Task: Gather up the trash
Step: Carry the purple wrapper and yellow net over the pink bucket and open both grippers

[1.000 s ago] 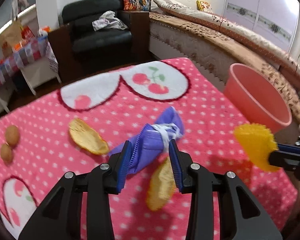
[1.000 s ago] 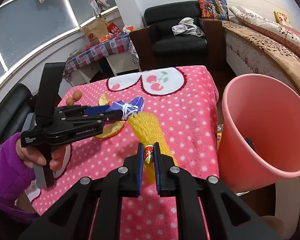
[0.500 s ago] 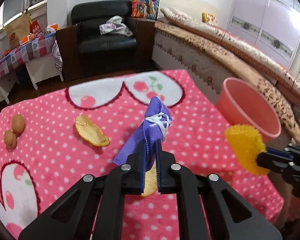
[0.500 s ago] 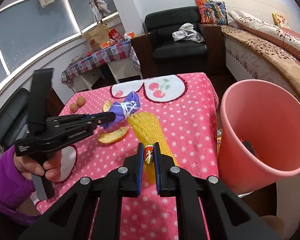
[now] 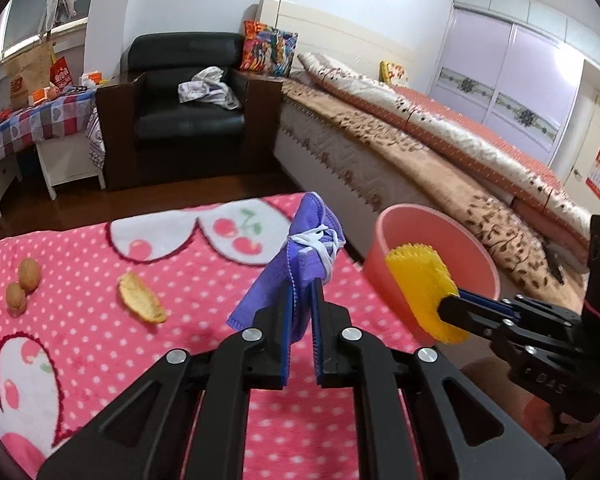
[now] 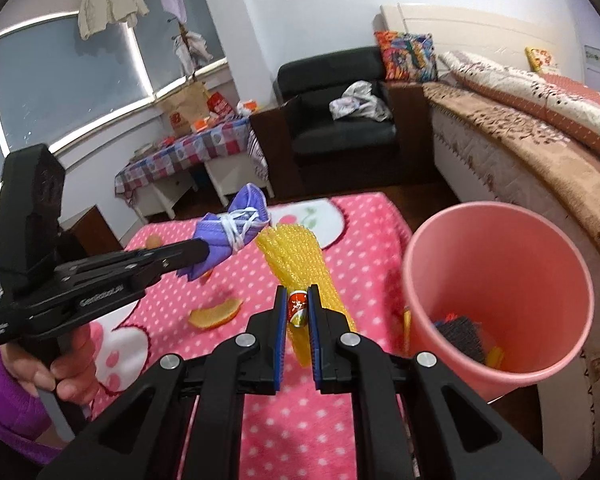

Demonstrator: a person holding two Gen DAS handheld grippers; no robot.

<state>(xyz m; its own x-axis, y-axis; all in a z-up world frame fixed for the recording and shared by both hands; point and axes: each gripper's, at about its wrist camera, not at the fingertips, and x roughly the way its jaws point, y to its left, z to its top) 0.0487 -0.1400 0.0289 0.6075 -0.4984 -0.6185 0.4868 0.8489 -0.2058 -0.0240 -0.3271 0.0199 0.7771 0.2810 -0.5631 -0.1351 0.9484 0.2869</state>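
Note:
My left gripper (image 5: 303, 300) is shut on a purple face mask (image 5: 300, 258) tied with its white straps and holds it up above the pink dotted table (image 5: 100, 264). The mask also shows in the right wrist view (image 6: 232, 232). My right gripper (image 6: 298, 300) is shut on a yellow foam net (image 6: 300, 256) with a small red sticker, held beside the pink bin (image 6: 500, 292). In the left wrist view the net (image 5: 424, 284) hangs in front of the bin (image 5: 432, 240). An orange peel (image 5: 140, 298) lies on the table.
Two brown nuts (image 5: 22, 284) lie at the table's left edge. A second peel (image 6: 216, 314) lies under the left gripper. The bin holds dark and yellow scraps (image 6: 464, 334). A bed (image 5: 440, 128) runs along the right, a black armchair (image 5: 188, 108) behind.
My left gripper shut on the mask and lifted it off the table, moving toward the bin. My right gripper with the net has risen a little.

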